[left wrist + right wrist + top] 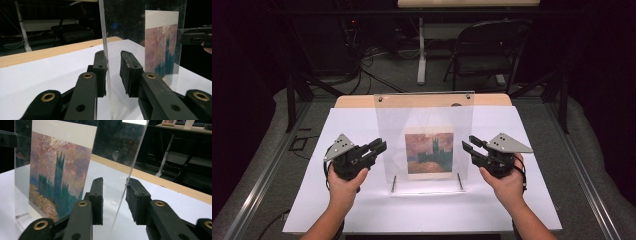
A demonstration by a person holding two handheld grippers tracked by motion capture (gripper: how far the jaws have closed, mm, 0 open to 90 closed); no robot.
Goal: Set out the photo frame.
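Note:
A clear acrylic stand (424, 107) holds a painted picture (429, 152) of dark towers under a pink sky, upright in the middle of the white sheet. My left gripper (381, 146) is at the stand's left edge. In the left gripper view the panel's edge (103, 37) runs between my left gripper's (113, 53) jaws, close against one pad (100, 72), with a gap to the other. My right gripper (468, 142) is at the right edge. In the right gripper view that edge (130, 170) passes between my right gripper's (116, 181) jaws, near one pad (136, 200) and apart from the other.
A white sheet (352, 120) covers the wooden table (357, 101). Beyond the table stand a dark folding chair (487, 50) and a white table leg (422, 50), with cables on the floor. Metal rails (267, 175) run along both sides.

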